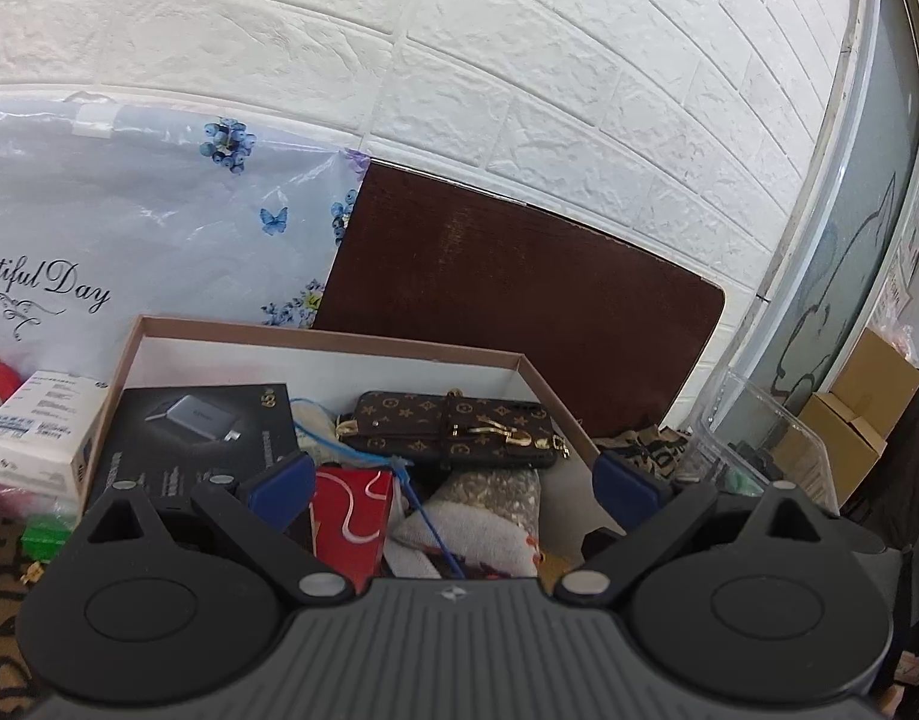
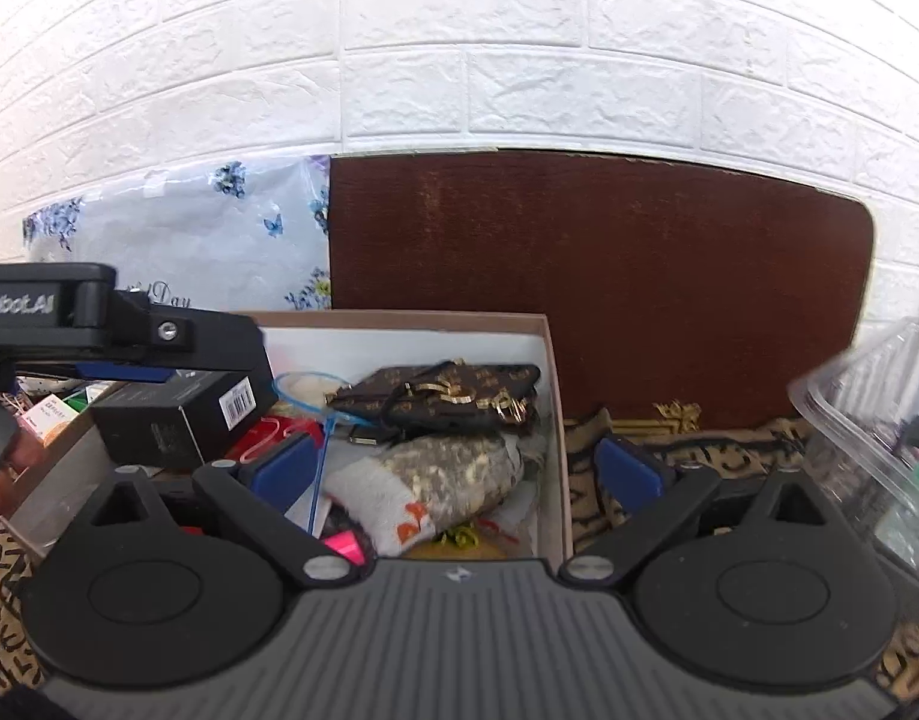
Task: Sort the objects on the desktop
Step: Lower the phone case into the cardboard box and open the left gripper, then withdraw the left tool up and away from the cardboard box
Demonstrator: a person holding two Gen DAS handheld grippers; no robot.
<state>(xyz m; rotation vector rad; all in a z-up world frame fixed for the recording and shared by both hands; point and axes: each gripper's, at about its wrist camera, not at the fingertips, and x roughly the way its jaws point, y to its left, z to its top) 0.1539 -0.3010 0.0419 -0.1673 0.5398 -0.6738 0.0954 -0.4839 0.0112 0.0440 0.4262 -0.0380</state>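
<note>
A shallow cardboard box (image 1: 333, 341) (image 2: 552, 420) holds a black charger carton (image 1: 201, 432) (image 2: 177, 420), a brown monogram wallet case (image 1: 453, 426) (image 2: 441, 393), a red packet (image 1: 351, 516), a rolled grey sock (image 1: 477, 510) (image 2: 447, 474) and a blue string loop (image 2: 324, 414). My left gripper (image 1: 453, 480) is open and empty above the box's contents. My right gripper (image 2: 453, 471) is open and empty over the box's right part. The left gripper's body (image 2: 117, 324) shows at the left in the right wrist view.
A white carton (image 1: 39, 432) stands left of the box. A clear plastic tub (image 1: 759, 438) (image 2: 873, 432) sits at the right on a patterned cloth (image 2: 669, 450). A dark wooden board (image 2: 597, 282) and a floral bag (image 1: 147, 228) lean against the white brick wall.
</note>
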